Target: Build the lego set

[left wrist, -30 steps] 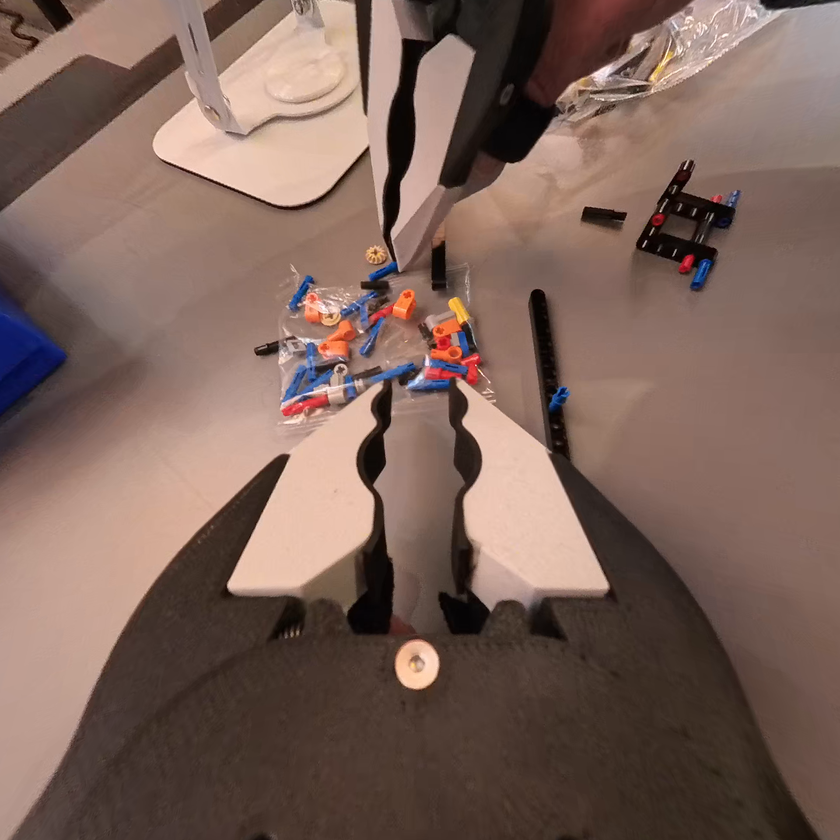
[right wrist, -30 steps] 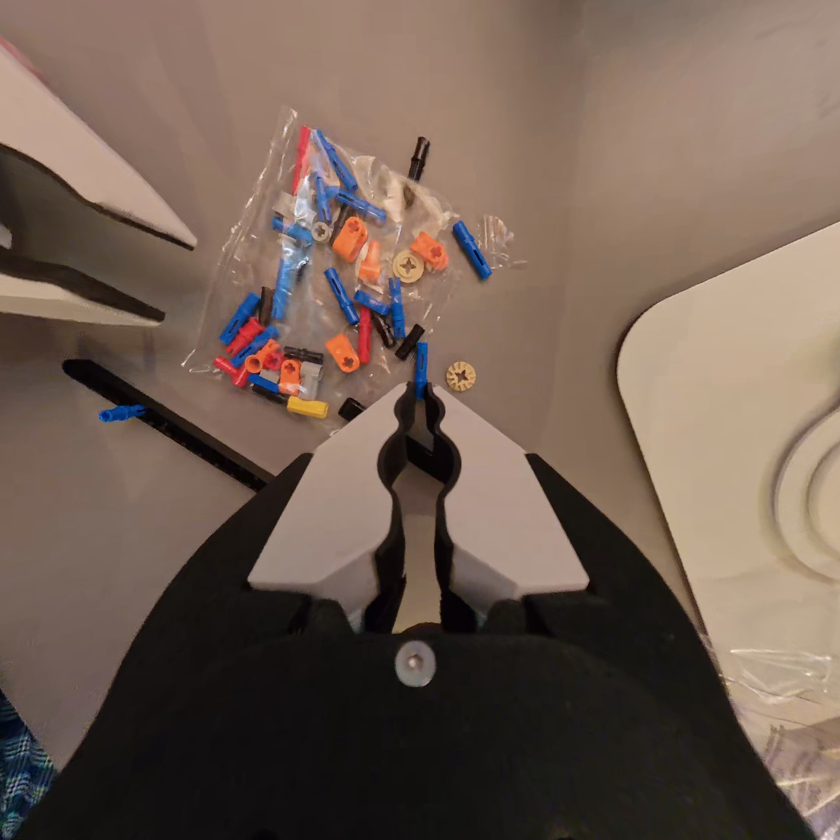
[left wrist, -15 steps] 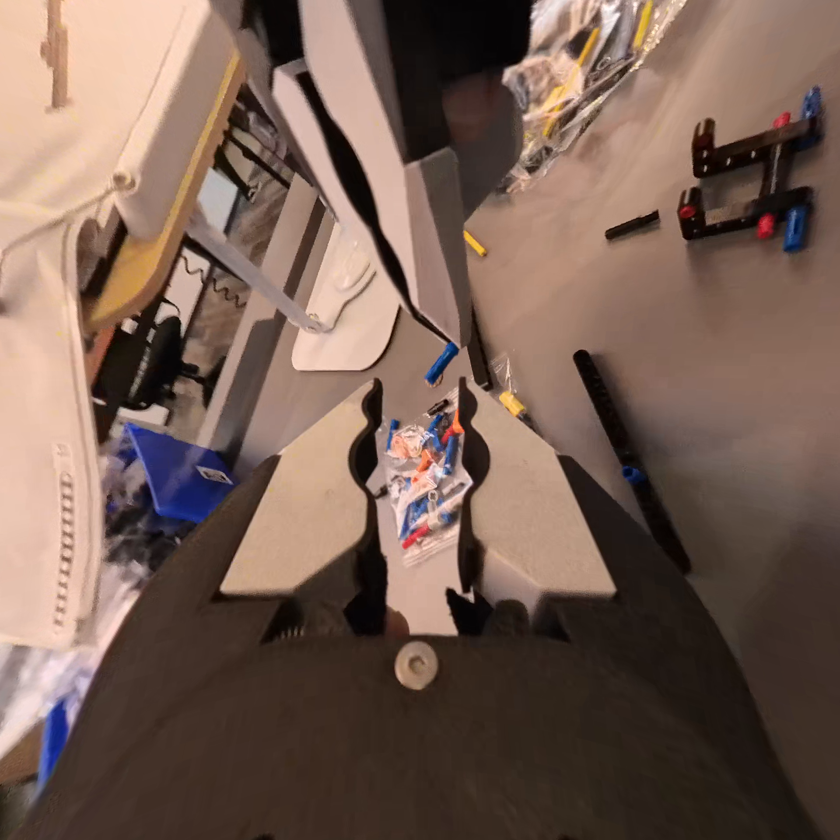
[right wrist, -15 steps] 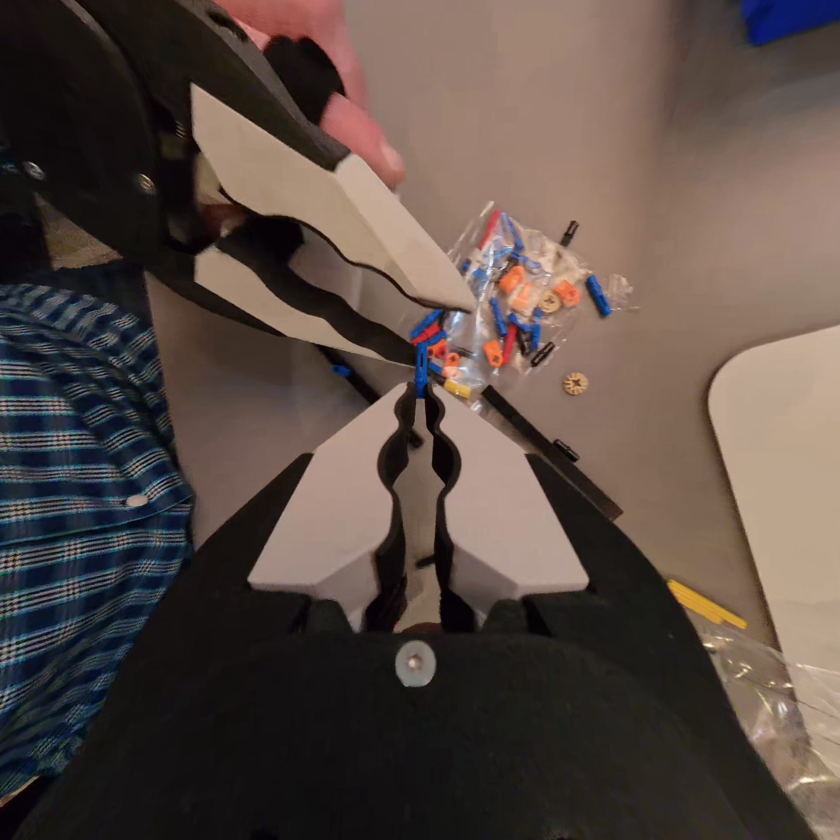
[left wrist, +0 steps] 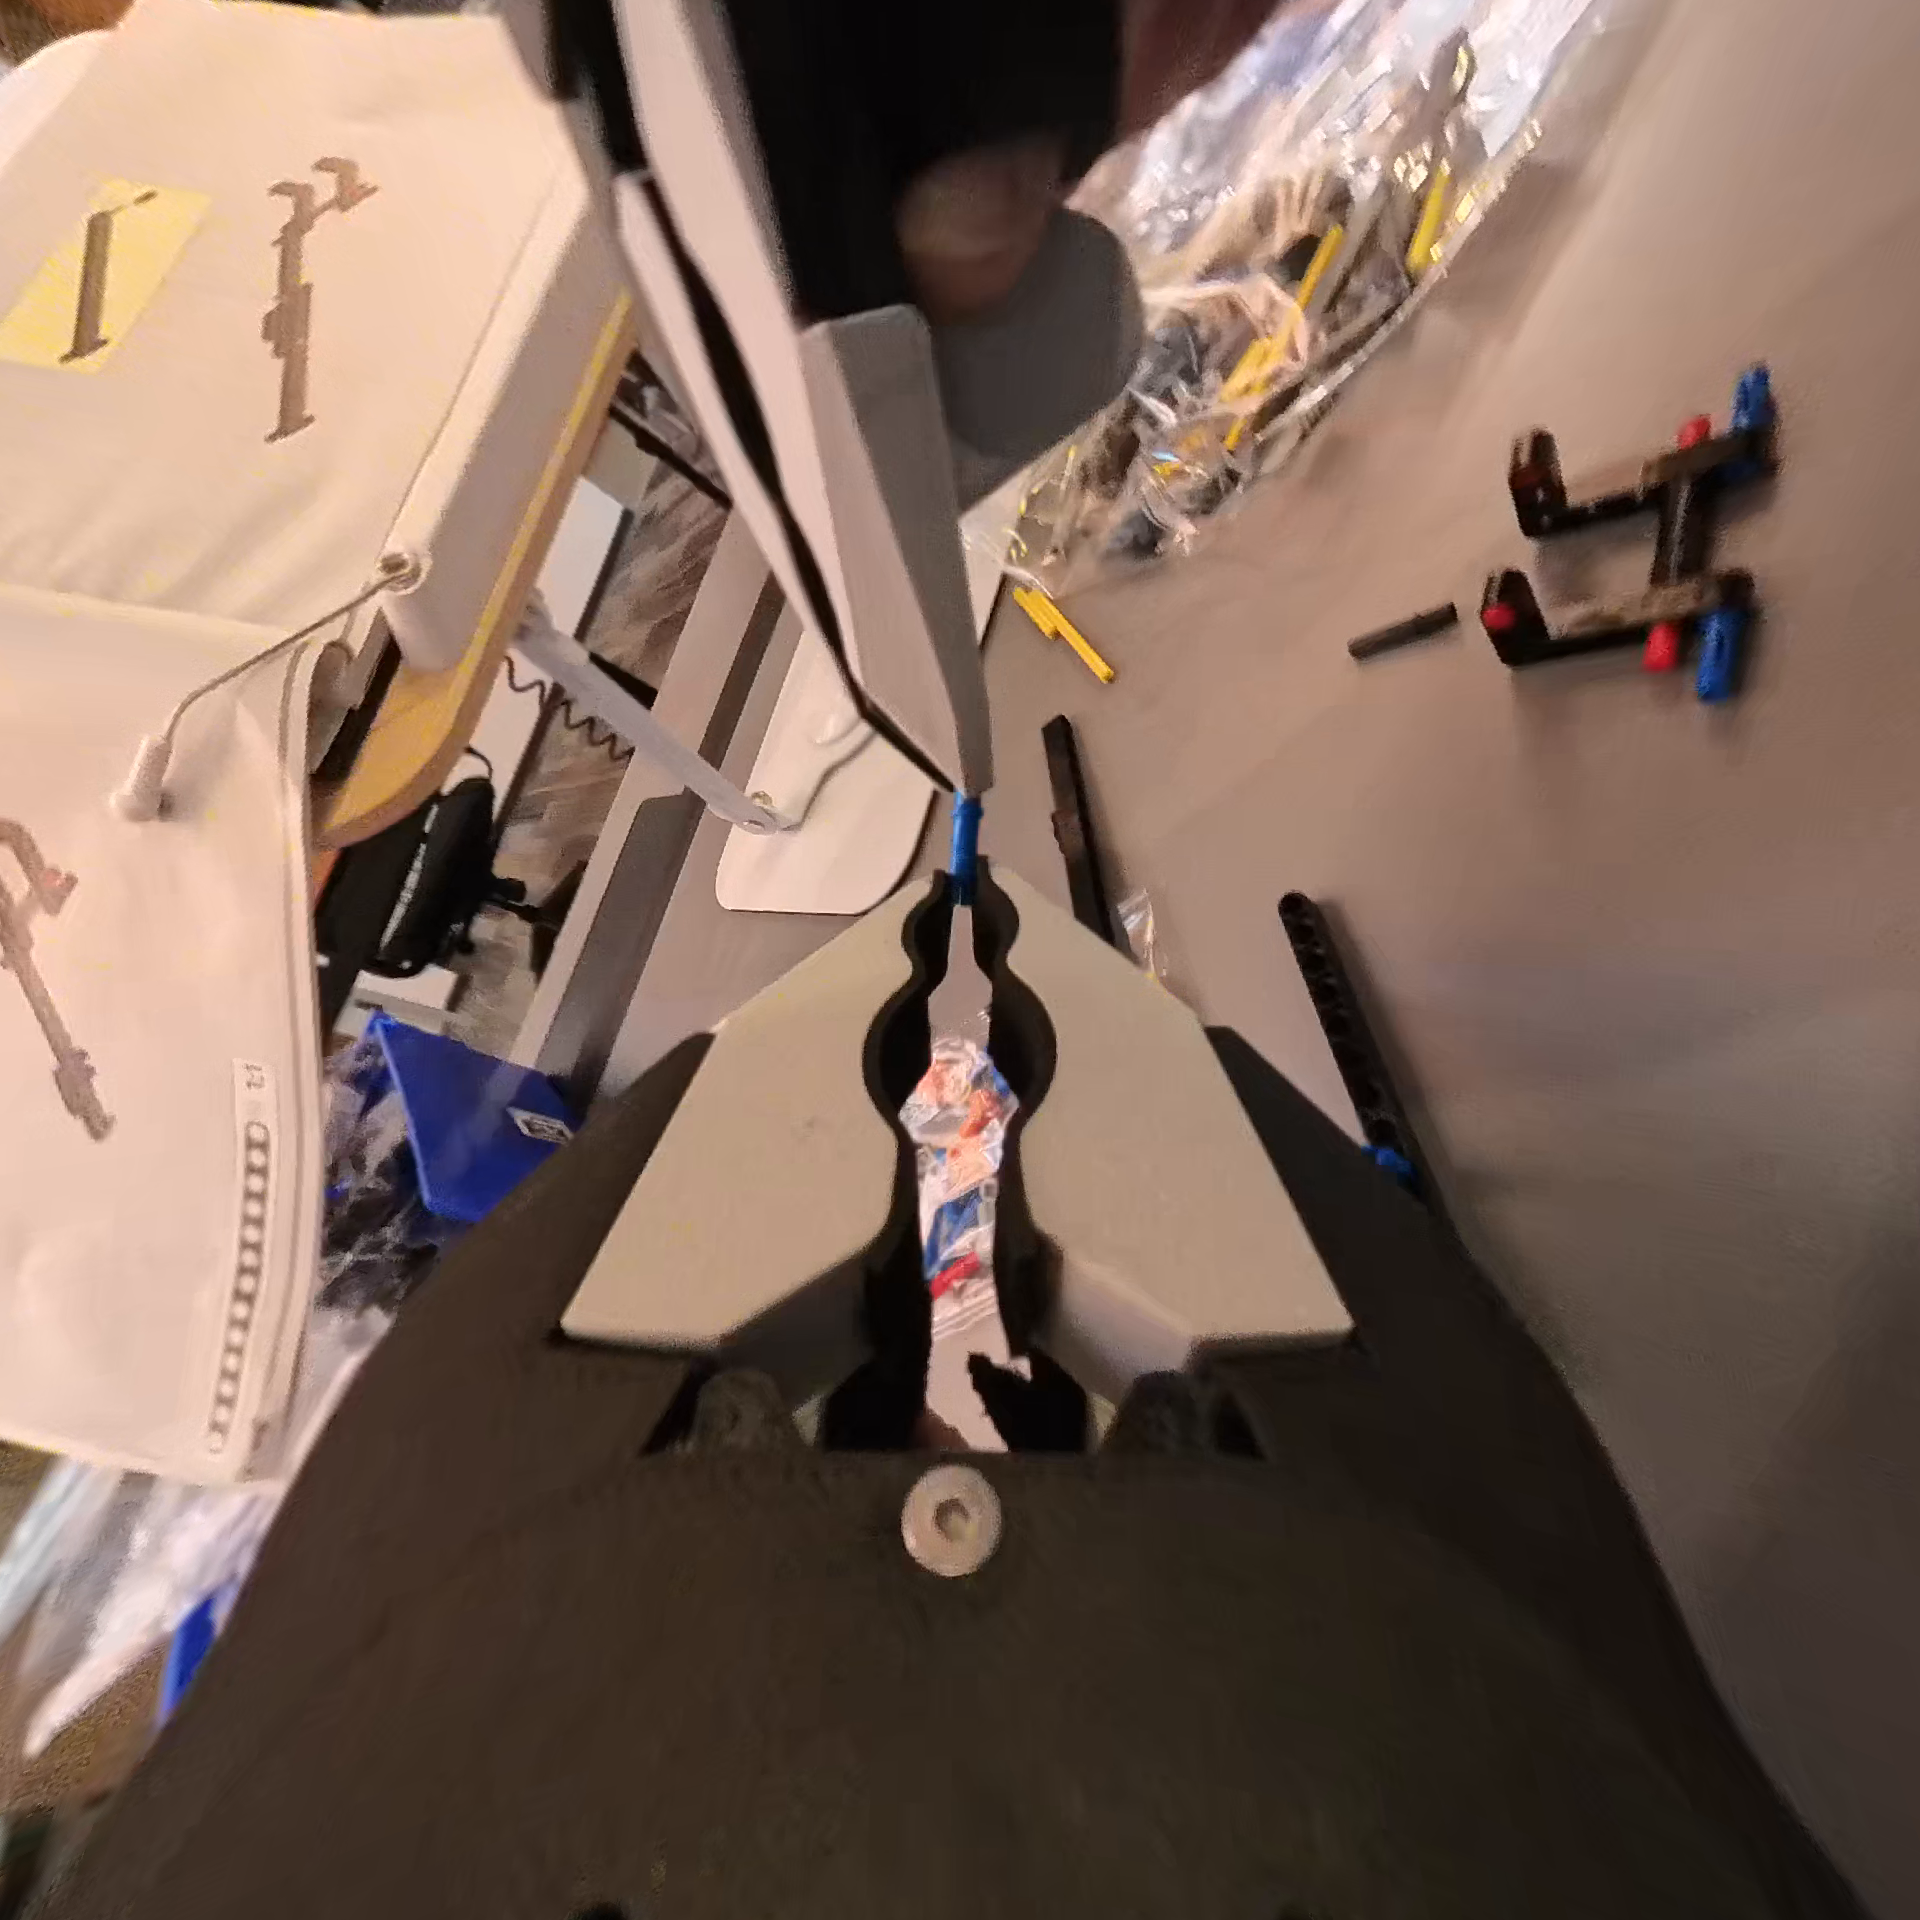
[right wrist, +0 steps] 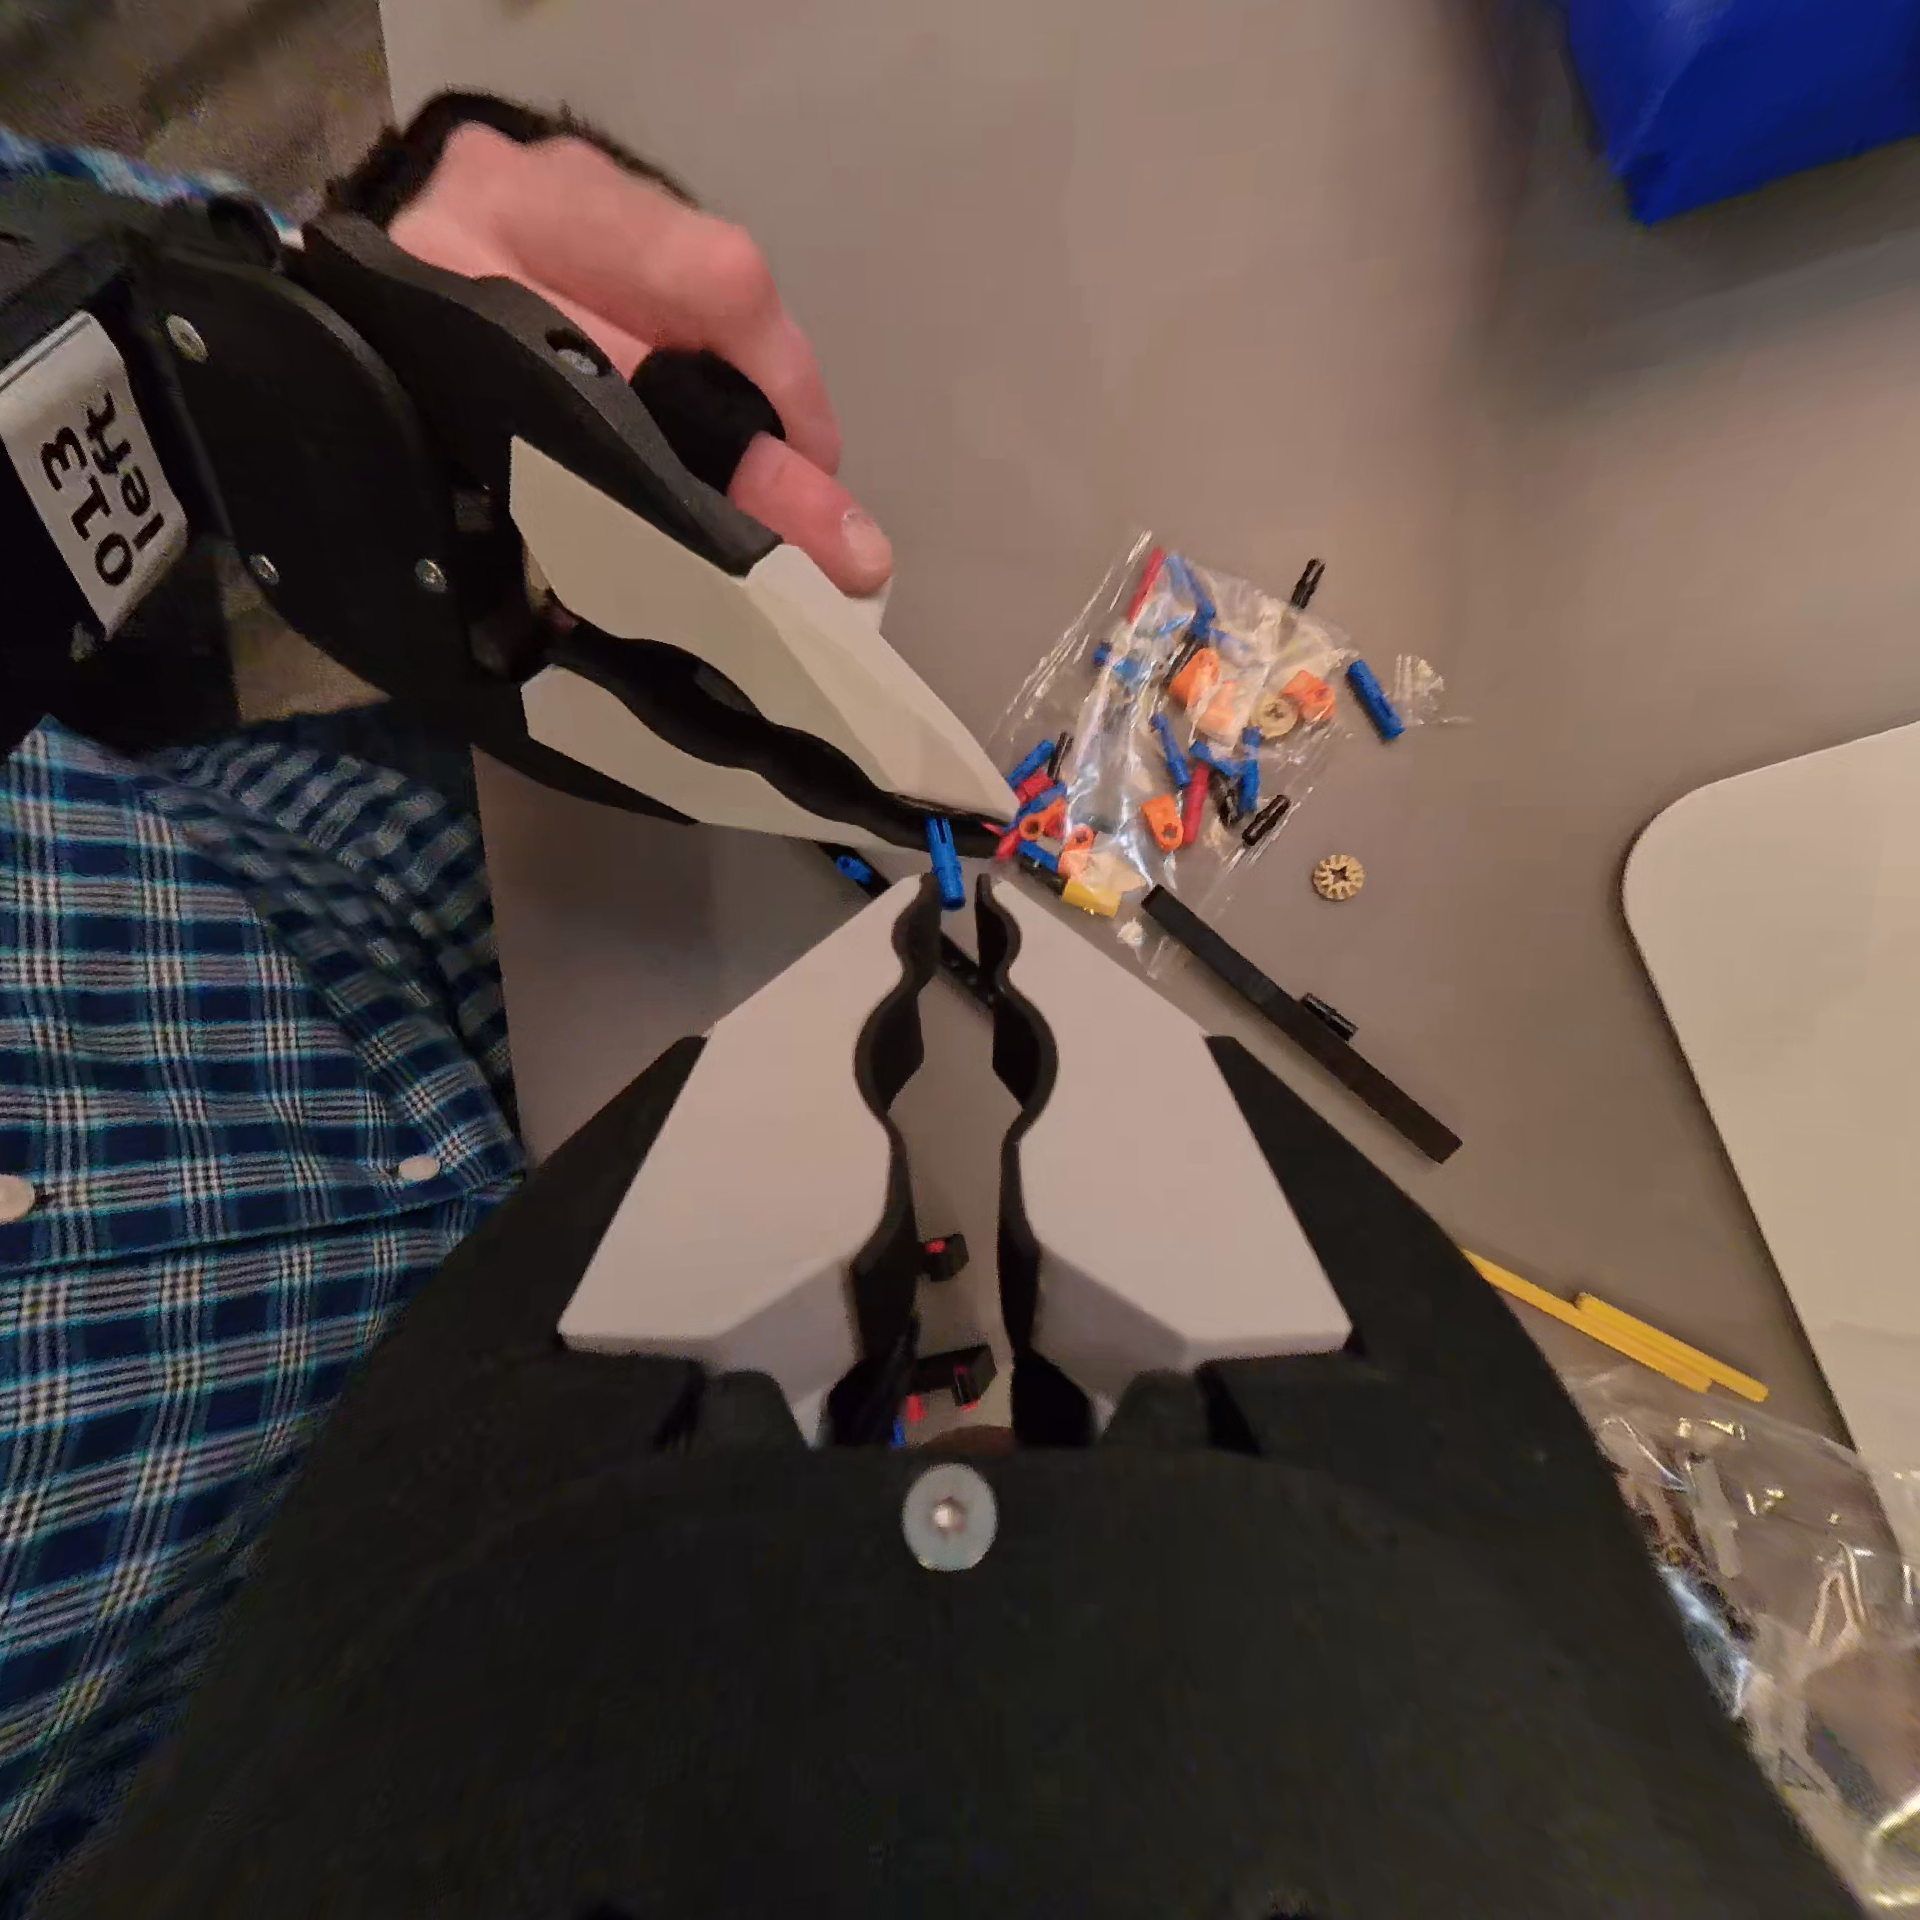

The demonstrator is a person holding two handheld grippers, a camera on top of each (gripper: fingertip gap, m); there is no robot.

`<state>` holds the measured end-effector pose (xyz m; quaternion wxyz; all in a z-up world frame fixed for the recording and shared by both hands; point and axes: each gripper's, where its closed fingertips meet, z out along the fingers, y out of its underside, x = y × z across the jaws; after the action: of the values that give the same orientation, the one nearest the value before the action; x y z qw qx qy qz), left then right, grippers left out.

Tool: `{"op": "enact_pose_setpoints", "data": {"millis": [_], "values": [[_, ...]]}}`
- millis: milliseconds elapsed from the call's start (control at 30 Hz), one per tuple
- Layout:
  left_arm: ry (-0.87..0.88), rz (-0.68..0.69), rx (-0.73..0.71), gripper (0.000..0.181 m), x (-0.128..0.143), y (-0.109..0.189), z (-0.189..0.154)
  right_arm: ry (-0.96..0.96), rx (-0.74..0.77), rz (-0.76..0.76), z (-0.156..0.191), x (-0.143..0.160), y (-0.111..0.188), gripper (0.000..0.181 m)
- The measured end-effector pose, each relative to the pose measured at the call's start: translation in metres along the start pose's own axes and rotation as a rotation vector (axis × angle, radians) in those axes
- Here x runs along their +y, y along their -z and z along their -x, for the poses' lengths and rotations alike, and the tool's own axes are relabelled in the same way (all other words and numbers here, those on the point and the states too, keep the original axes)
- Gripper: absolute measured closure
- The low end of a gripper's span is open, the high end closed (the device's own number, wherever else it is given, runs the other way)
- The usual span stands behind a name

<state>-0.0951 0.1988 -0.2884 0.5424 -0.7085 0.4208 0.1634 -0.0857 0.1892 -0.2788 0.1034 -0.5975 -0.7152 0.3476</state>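
A small blue pin (left wrist: pixel 963 847) hangs in the air between the two grippers. My left gripper (left wrist: pixel 963 896) is shut on its near end. My right gripper (right wrist: pixel 951 894) is shut on the other end (right wrist: pixel 943 857) and comes down from above in the left wrist view (left wrist: pixel 971 779). The left gripper (right wrist: pixel 982 826) enters the right wrist view from the left, held by a hand (right wrist: pixel 623 291). Below lies a clear bag of small blue, orange and red parts (right wrist: pixel 1195 727), which shows between my left fingers (left wrist: pixel 961 1122).
On the grey table: a long black beam (left wrist: pixel 1340 1029), a second black beam (right wrist: pixel 1299 1023), a black frame assembly (left wrist: pixel 1631 551), a tan gear (right wrist: pixel 1337 876), yellow axles (right wrist: pixel 1621 1340), clear bags (left wrist: pixel 1299 260), a white stand base (right wrist: pixel 1787 1039). Instruction pages (left wrist: pixel 208 416) stand left. Less than 4 cm separates the two grippers' tips.
Both grippers rose from the table. The right one carried the blue pin up, and the left one, open before, closed on the pin's free end.
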Motion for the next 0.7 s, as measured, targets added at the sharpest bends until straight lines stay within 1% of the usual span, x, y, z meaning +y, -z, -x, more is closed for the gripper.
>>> {"op": "enact_pose_setpoints", "data": {"millis": [133,233,300,367,500,700], "values": [[0.156,-0.057,0.010,0.180,-0.011,0.005,0.005,-0.011,0.027,-0.141,0.004,-0.013,0.010,0.171],[0.285,-0.115,0.028,0.180,-0.020,0.009,0.007,0.008,0.053,-0.228,0.008,-0.018,0.017,0.170],[0.353,-0.143,0.033,0.180,-0.024,0.012,0.010,0.016,0.040,-0.268,0.014,-0.018,0.021,0.170],[0.405,-0.169,0.054,0.180,-0.028,0.014,0.010,0.033,0.067,-0.298,0.016,-0.017,0.025,0.171],[0.469,-0.207,0.072,0.180,-0.035,0.016,0.012,0.060,0.082,-0.306,0.021,-0.015,0.029,0.173],[0.455,-0.225,0.081,0.180,-0.042,0.017,0.009,0.048,0.064,-0.348,0.026,-0.019,0.033,0.174]]}}
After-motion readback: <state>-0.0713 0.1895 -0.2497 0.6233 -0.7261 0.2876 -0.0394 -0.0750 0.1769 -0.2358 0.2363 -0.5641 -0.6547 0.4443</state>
